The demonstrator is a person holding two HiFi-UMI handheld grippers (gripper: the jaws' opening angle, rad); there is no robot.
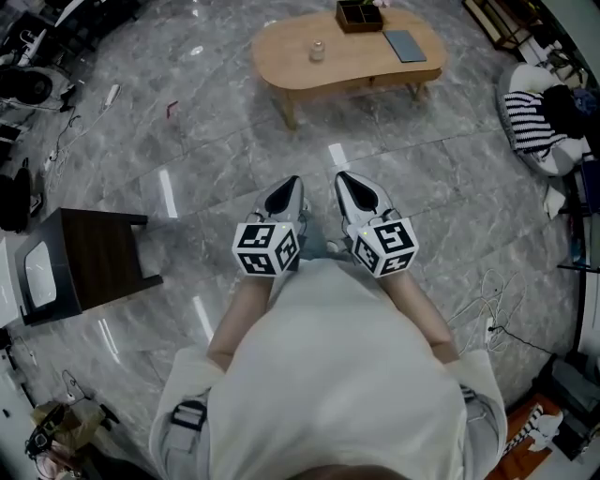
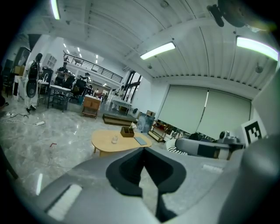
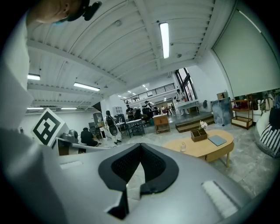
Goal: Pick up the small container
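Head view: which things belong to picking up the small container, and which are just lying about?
Job: small clear container; light wooden kidney-shaped table it stands on; left hand-held gripper; right hand-held gripper.
Lying about: dark wooden box; grey flat pad; dark brown side table; striped cushion.

- The room is lit evenly from above by ceiling tubes (image 2: 158,50), which are blown out to white in both gripper views.
- Pale glare streaks are thrown across the polished floor (image 1: 169,192).
- Gripper views are bowed by fisheye, with blackened corners.
- The near foreground is rendered soft.
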